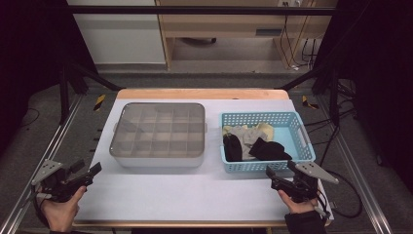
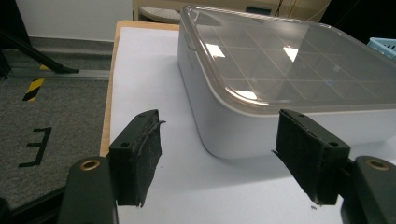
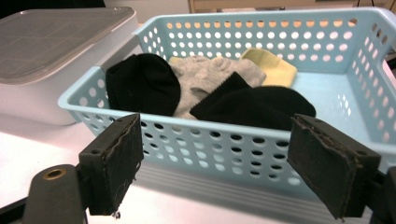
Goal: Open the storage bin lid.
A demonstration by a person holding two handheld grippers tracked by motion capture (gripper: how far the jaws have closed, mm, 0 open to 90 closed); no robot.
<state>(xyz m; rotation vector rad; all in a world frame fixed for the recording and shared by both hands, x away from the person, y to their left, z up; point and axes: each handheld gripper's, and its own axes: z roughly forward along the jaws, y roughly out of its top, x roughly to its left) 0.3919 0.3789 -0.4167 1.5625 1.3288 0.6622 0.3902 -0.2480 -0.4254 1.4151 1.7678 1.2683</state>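
Blue basket (image 3: 243, 149) rim facing right gripper (image 3: 224, 175)

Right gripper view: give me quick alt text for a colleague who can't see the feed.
The right claw, jaws open and empty, faces the near wall of a light blue perforated basket holding two black socks, a grey sock and a yellow one. Left of the basket sits a white compartment box with its clear lid shut.
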